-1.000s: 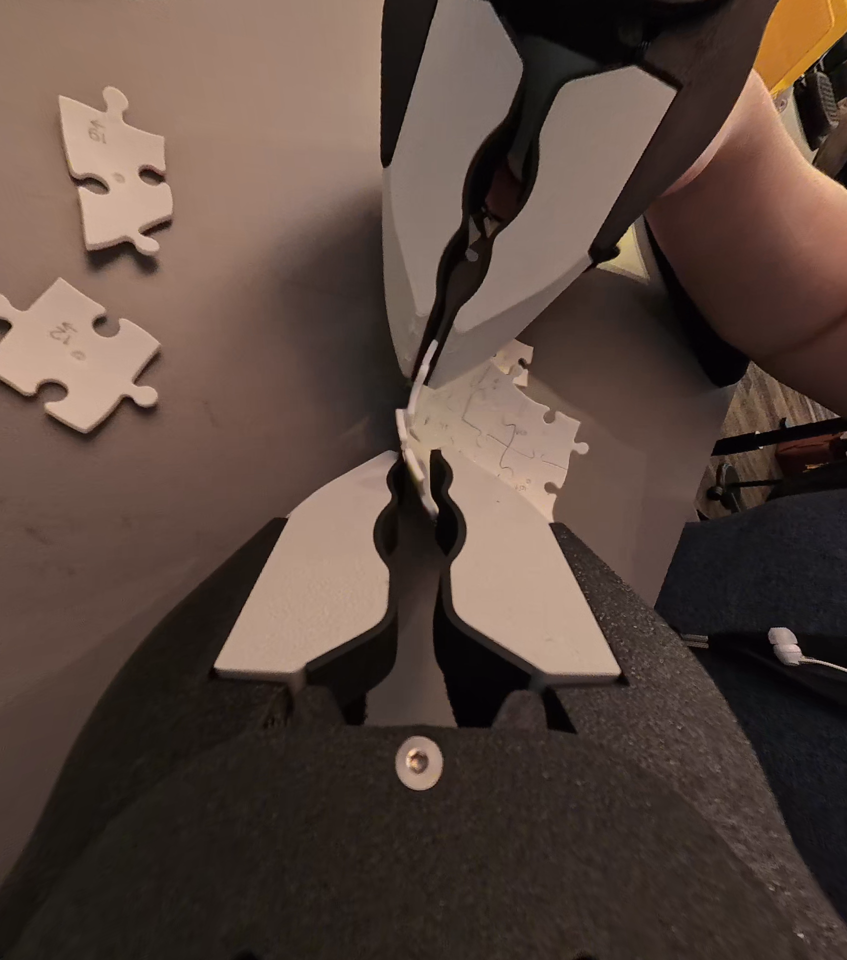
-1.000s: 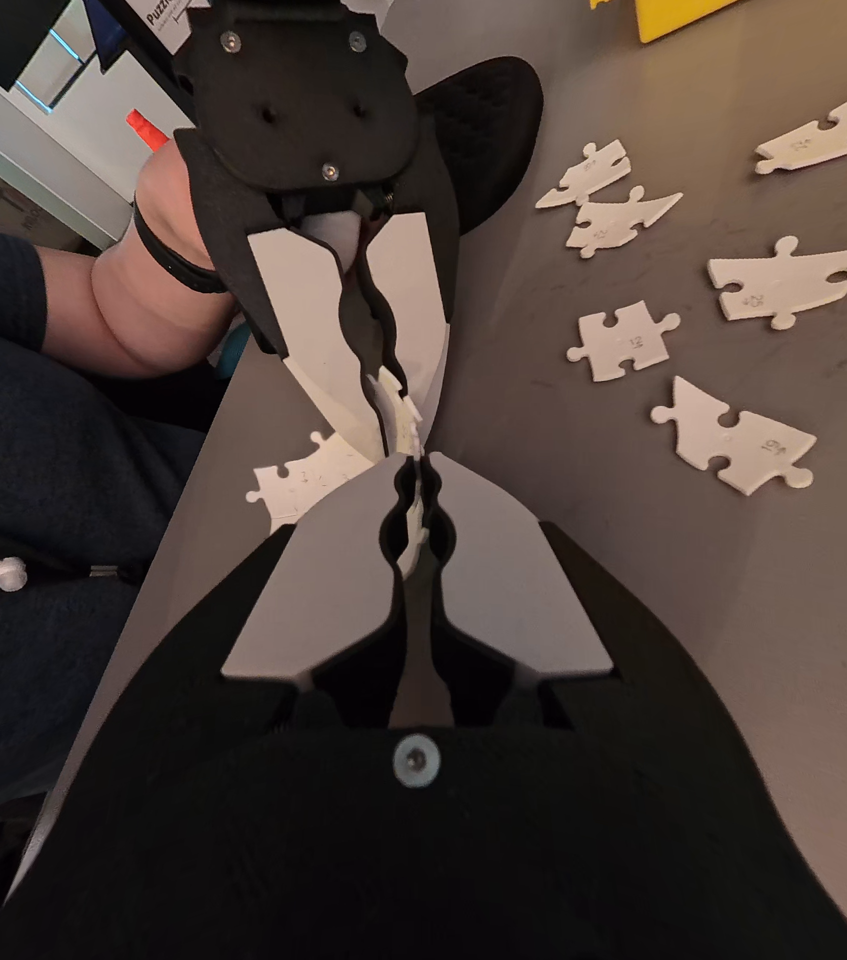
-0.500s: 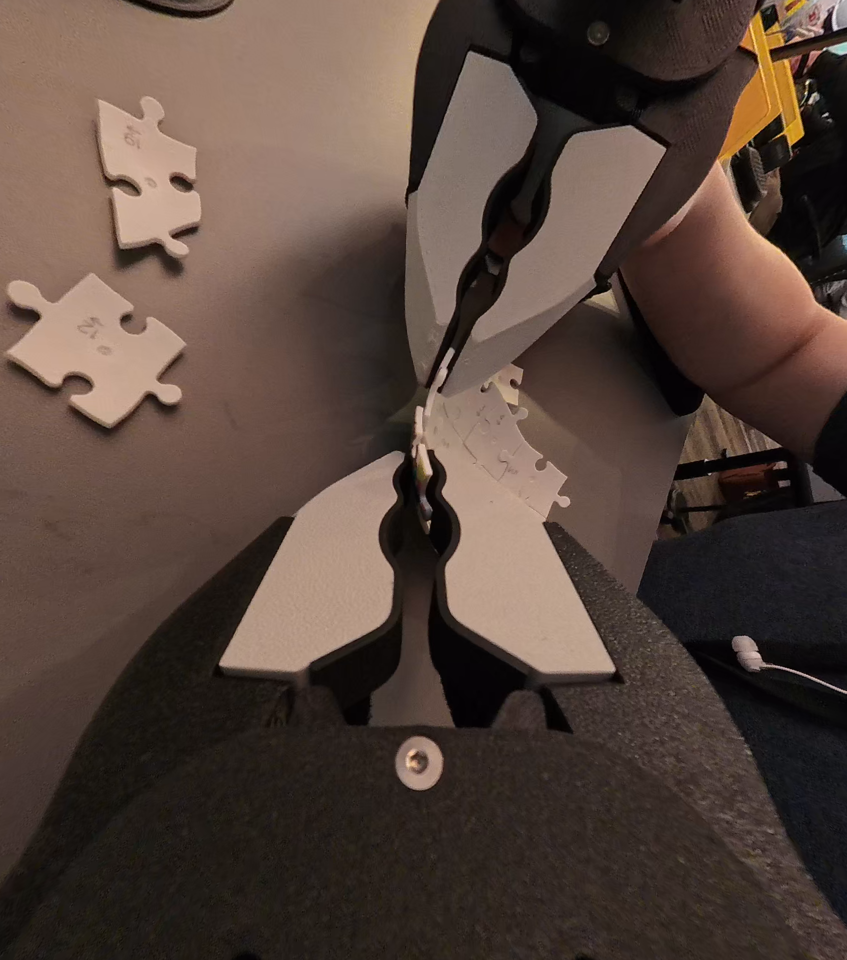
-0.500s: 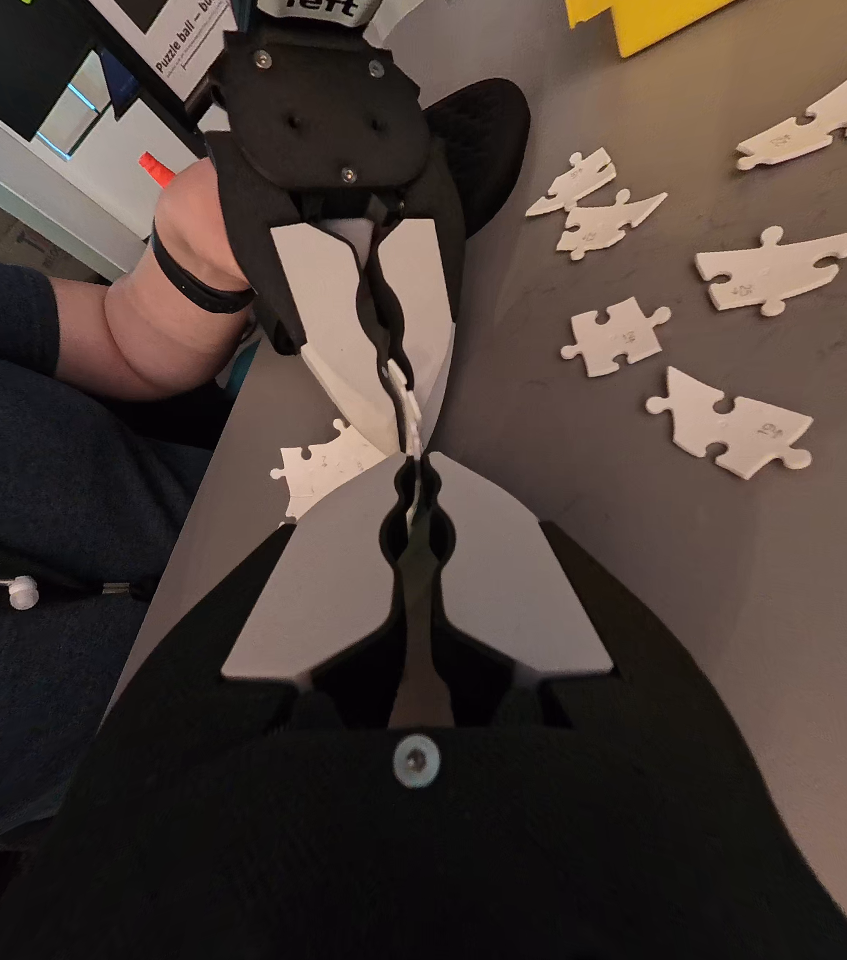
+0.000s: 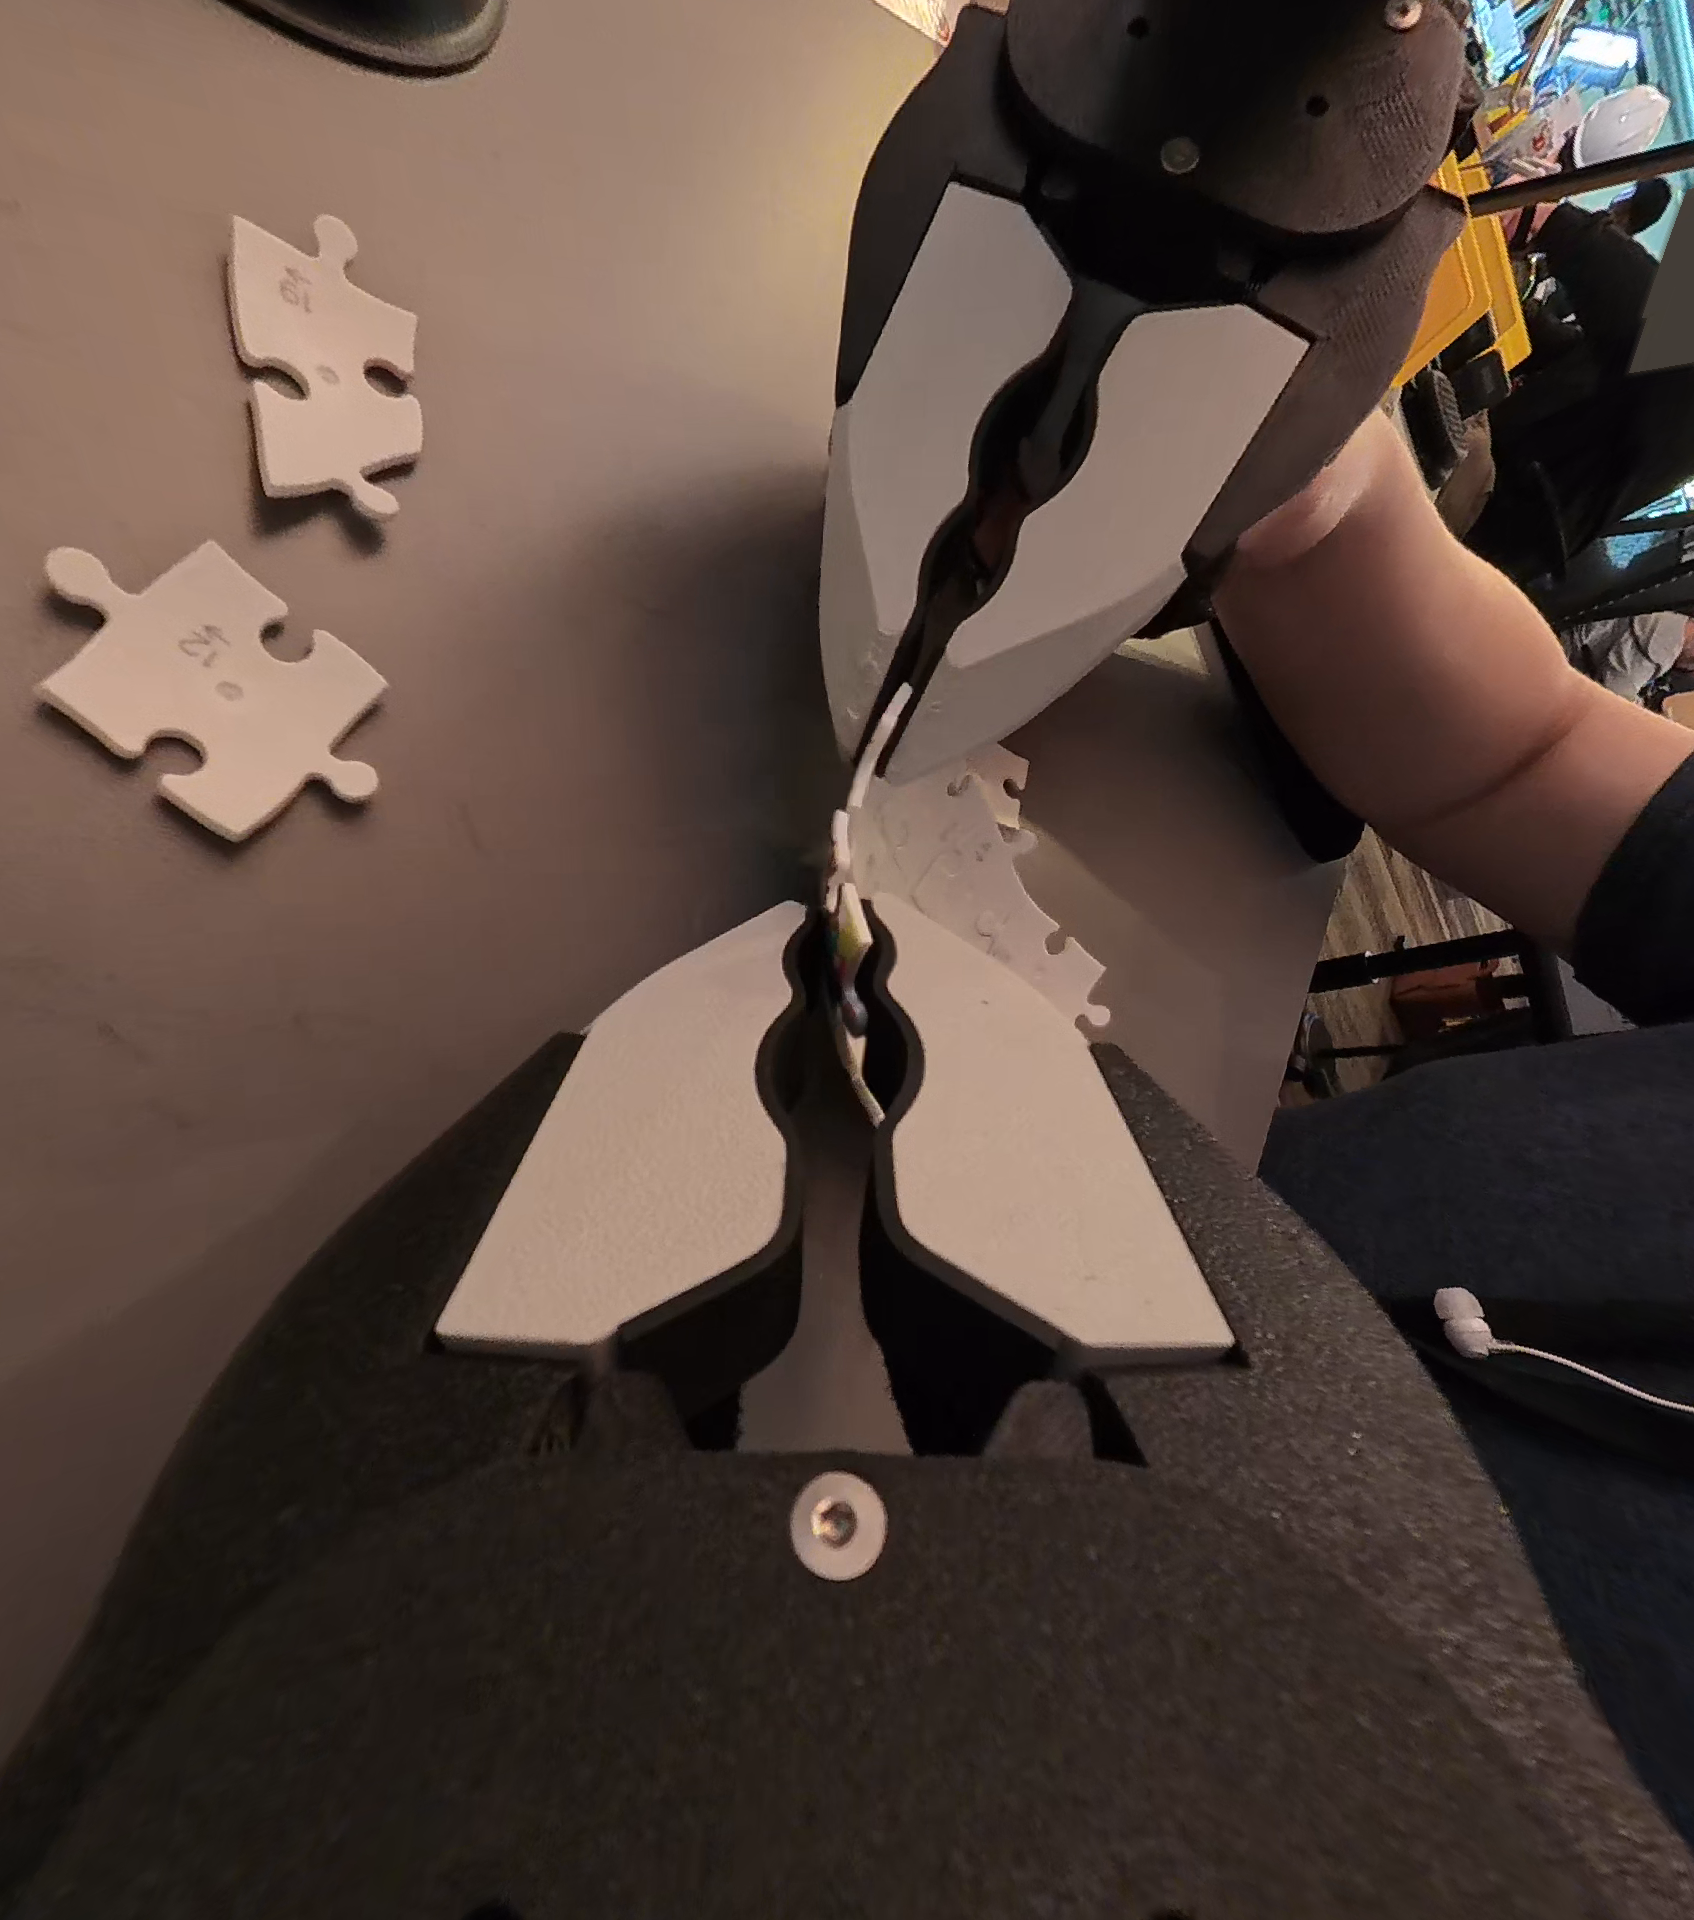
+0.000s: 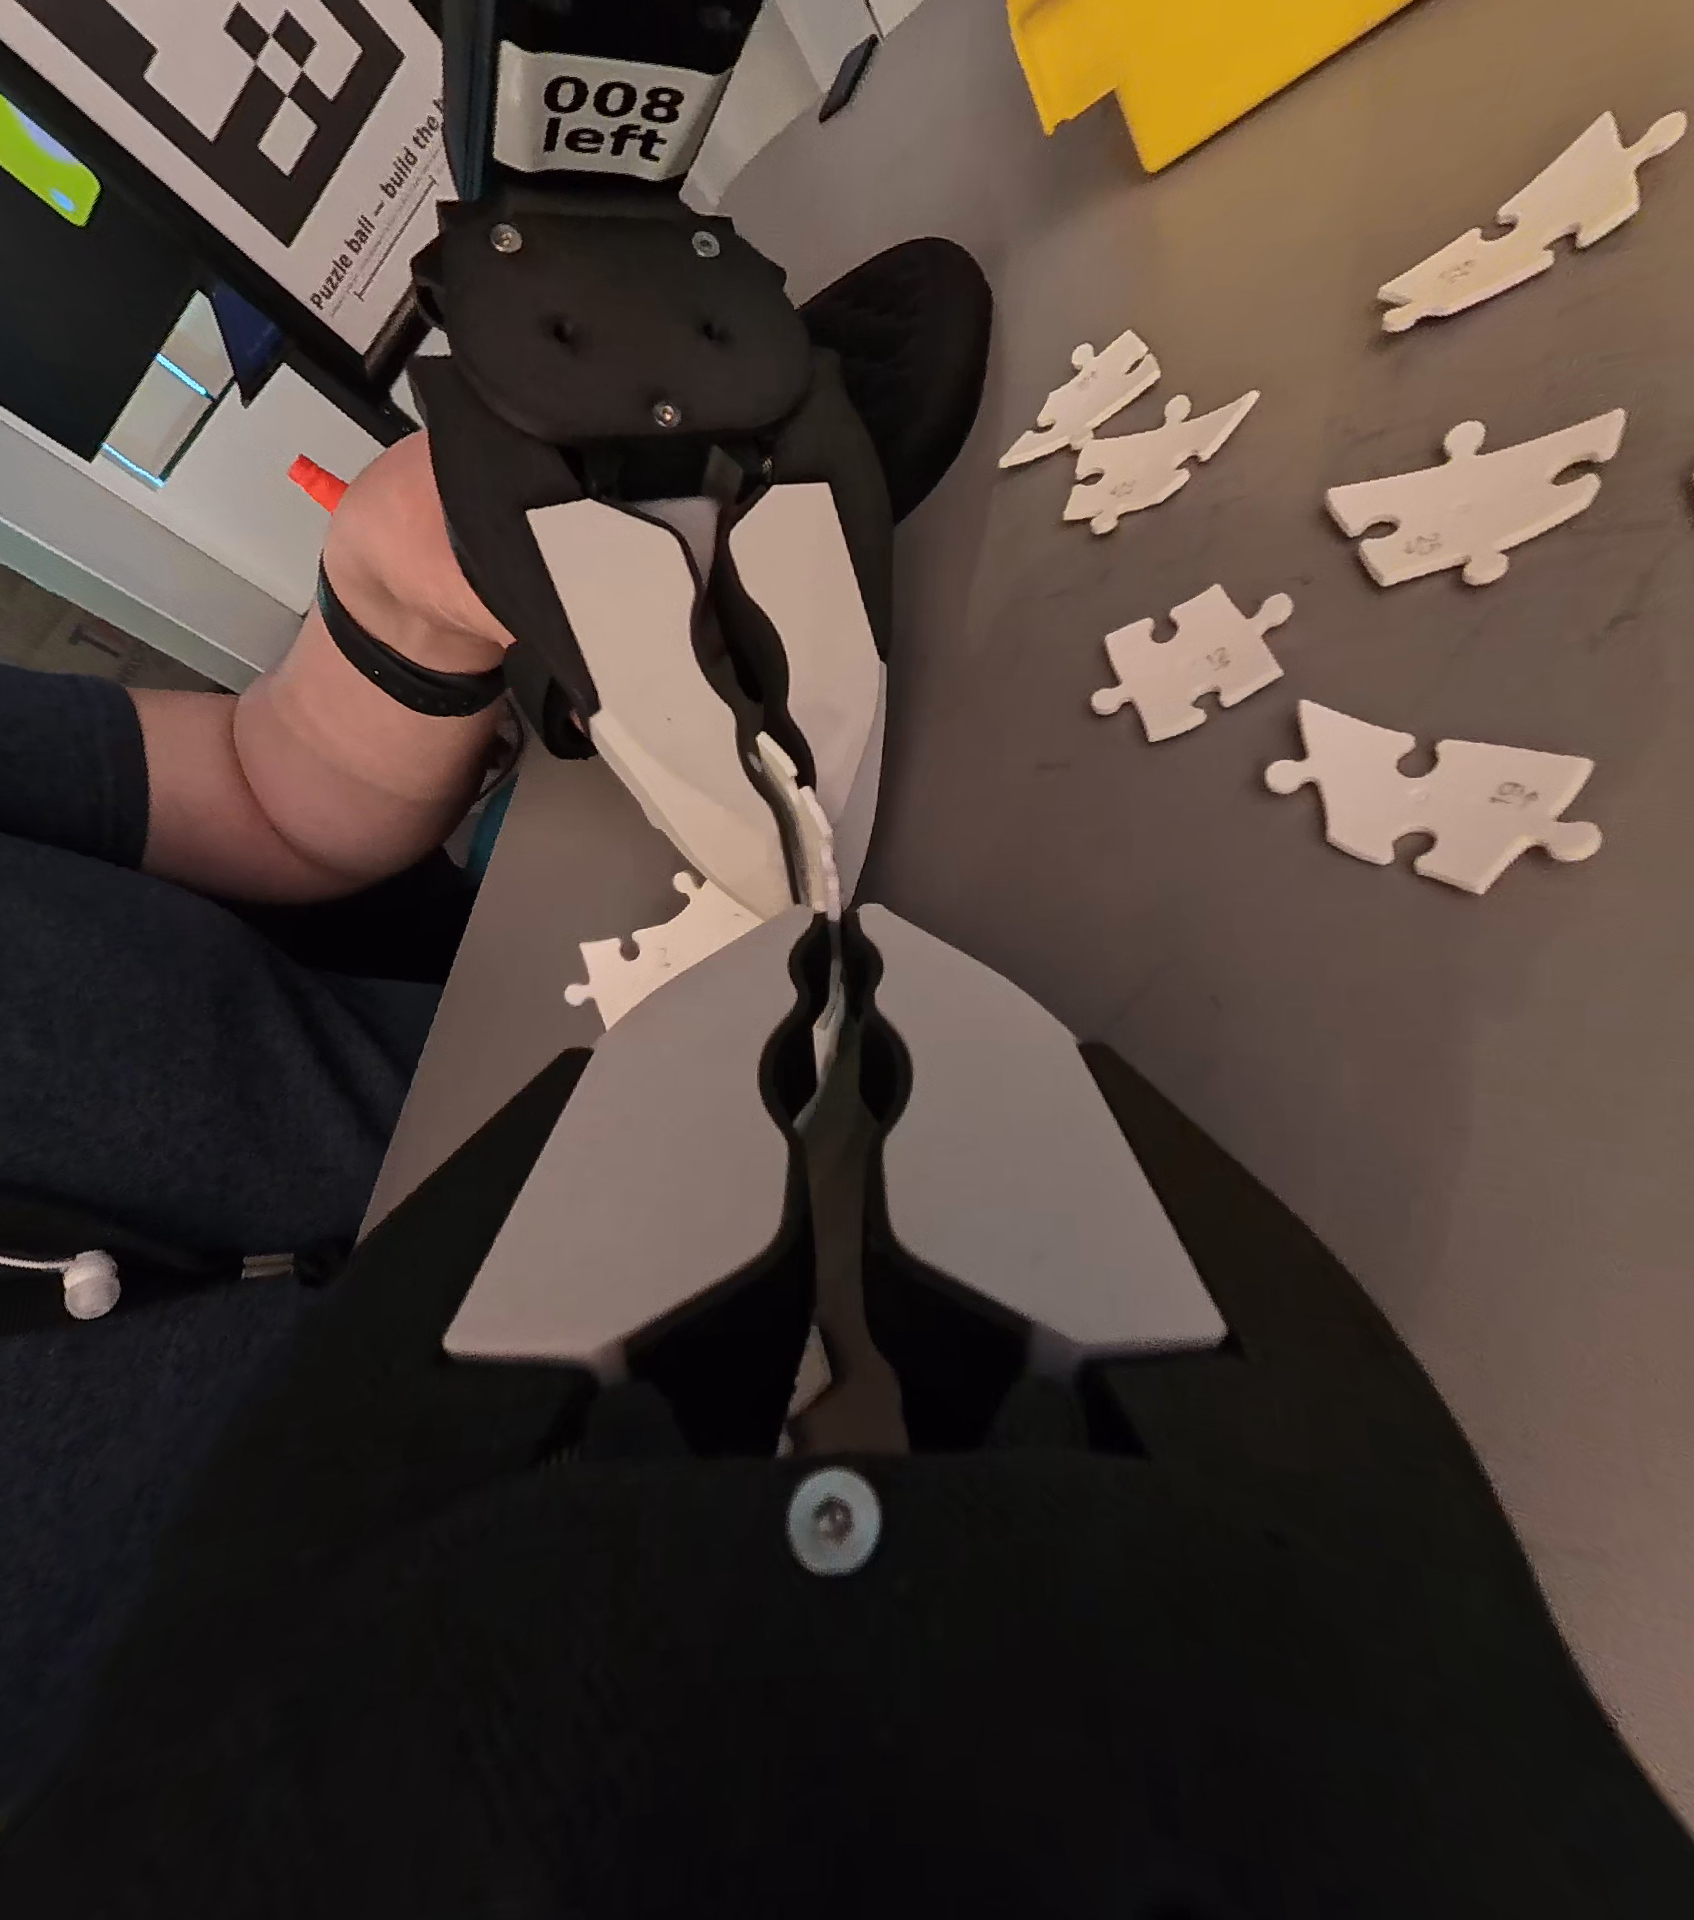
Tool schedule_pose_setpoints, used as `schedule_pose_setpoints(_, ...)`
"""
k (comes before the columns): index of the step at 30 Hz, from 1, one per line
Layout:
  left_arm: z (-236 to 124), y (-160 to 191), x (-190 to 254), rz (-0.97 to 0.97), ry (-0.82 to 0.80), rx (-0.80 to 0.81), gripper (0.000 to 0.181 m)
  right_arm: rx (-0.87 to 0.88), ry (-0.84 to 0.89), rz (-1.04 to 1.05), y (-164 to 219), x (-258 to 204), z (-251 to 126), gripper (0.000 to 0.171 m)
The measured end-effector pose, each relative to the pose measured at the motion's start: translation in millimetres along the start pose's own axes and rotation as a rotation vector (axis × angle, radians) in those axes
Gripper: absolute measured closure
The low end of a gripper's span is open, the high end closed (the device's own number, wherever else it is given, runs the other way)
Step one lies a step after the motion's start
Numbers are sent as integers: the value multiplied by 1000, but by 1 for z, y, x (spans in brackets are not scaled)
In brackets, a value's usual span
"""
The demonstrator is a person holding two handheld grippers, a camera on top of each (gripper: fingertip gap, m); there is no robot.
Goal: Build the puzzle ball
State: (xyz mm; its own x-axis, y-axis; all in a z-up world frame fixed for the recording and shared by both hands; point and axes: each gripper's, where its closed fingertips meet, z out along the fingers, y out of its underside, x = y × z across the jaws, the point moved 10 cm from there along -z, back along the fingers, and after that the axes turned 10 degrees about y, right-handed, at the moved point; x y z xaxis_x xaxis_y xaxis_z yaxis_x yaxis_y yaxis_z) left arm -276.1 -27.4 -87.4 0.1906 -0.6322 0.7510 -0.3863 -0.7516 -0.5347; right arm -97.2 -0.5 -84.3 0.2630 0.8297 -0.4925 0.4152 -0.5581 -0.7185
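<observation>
A curved section of joined white puzzle pieces point(image 5: 978, 883) hangs above the grey table's near edge; it also shows in the right wrist view point(image 6: 656, 956). My left gripper point(image 5: 838, 925) is shut on one end of it, seen edge-on between the fingers. My right gripper point(image 5: 884, 748) comes in from above, shut on the other end. In the right wrist view my right gripper point(image 6: 832, 920) meets the left gripper point(image 6: 812, 883) tip to tip. The part of the section behind the fingers is hidden.
Loose white pieces lie flat on the table point(image 5: 614, 312): two to the left point(image 5: 323, 364) point(image 5: 209, 691), several in the right wrist view point(image 6: 1191, 660) point(image 6: 1435, 795) point(image 6: 1466, 509). A black round object point(image 6: 916, 343) and a yellow item point(image 6: 1186, 73) lie farther back. A person's lap point(image 6: 147, 1039) borders the edge. My left and right fingertips are right by each other. Both grippers' tips are roughly 20 centimetres from the black round object point(image 6: 916, 343).
Both grippers stay shut on the joined section, tips together. The pair has tilted and drawn back a little, so the section looks more edge-on and more of the room shows.
</observation>
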Motion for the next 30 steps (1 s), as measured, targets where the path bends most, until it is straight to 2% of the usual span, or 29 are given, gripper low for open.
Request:
schedule_pose_setpoints(6, 0, 0, 0, -4, 7, 2, 174, 14, -16, 40, 0, 1, 1, 168)
schedule_pose_setpoints(11, -10, -2, 0, -12, -12, 37, 159, 6, -9, 37, 0, 2, 1, 168)
schedule_pose_setpoints(16, -23, -10, 1, -27, 0, 57, 158, -20, -8, 36, 0, 2, 3, 168)
schedule_pose_setpoints(20, -26, -24, -4, -50, 7, -9, 158, -34, -5, 38, -1, 2, 5, 168)
schedule_pose_setpoints(25, -18, -37, -12, -127, 44, -238, 154, -60, -23, 32, -5, 3, 7, 168)
schedule_pose_setpoints(30, -16, -48, -12, -153, 86, -356, 154, -94, -60, 23, -8, 4, 7, 168)
